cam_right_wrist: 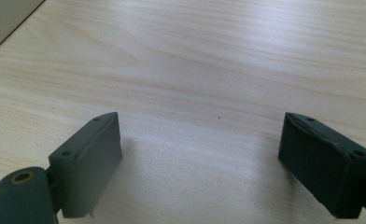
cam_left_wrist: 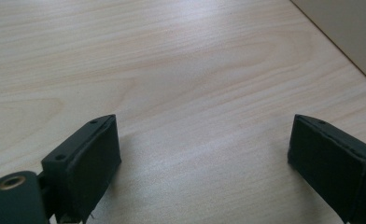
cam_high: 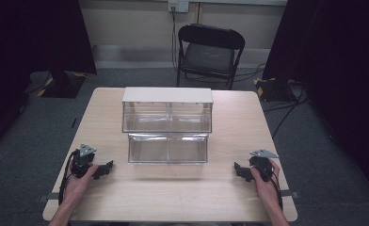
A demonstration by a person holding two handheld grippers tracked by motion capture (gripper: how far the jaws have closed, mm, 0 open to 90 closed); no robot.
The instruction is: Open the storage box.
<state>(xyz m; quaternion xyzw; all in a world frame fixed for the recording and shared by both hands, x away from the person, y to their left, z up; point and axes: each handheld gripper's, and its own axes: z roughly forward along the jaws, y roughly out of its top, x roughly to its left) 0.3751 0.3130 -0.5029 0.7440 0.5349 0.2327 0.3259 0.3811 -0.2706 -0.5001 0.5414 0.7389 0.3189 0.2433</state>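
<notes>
Jaws spread wide and gripping nothing, the left gripper (cam_high: 108, 166) and right gripper (cam_high: 237, 169) are resting on the table (cam_high: 173, 197), flanking the clear two-tier bin (cam_high: 167, 126) at centre; seemingly a starting pose, with reaching inward likely next.

Lower left of the high view: left gripper (cam_high: 108, 167), black, topped by a grey three-cornered plate, with a black cable looping behind it. Lower right: right gripper (cam_high: 237, 170), likewise black with grey plate. Each gripper view shows two black rectangular jaws with screw holes and a brass-ringed hole at lower left.
</notes>
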